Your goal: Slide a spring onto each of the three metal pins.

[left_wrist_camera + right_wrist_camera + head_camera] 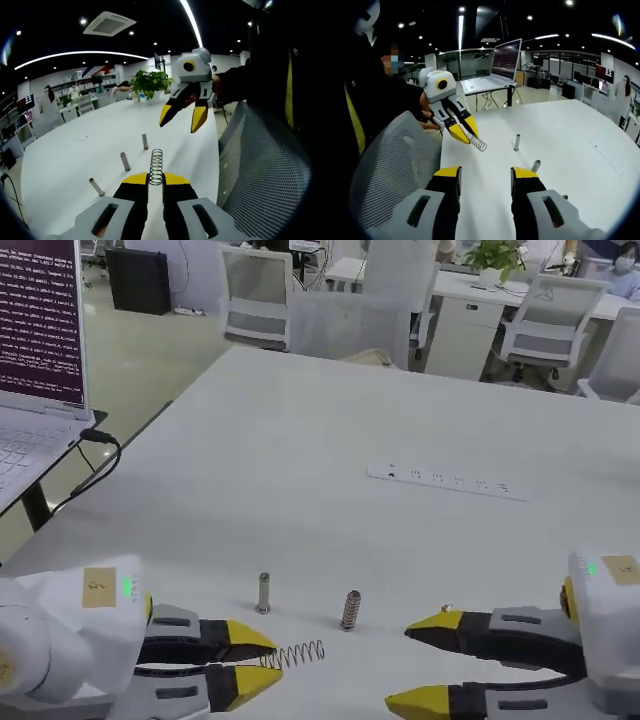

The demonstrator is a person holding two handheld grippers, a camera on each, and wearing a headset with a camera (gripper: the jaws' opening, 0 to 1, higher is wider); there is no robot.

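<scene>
My left gripper (262, 660) is at the near left, shut on the end of a loose spring (296, 653) that sticks out to the right just above the white table (300, 460). In the left gripper view the spring (156, 166) stands between my closed tips. A bare metal pin (263, 593) stands upright just beyond it. To its right is a pin wearing a spring (350, 610). A third pin (447, 609) peeks from behind my right gripper (410, 665), which is open with nothing in it. In the left gripper view that third pin (145, 141) looks coiled too.
A white power strip (445, 480) lies mid-table, beyond the pins. A laptop (40, 330) sits on a side stand at the left, with its cable (100, 455) hanging by the table edge. Office chairs (255, 290) stand beyond the far edge. A mesh chair back (390, 165) is close behind me.
</scene>
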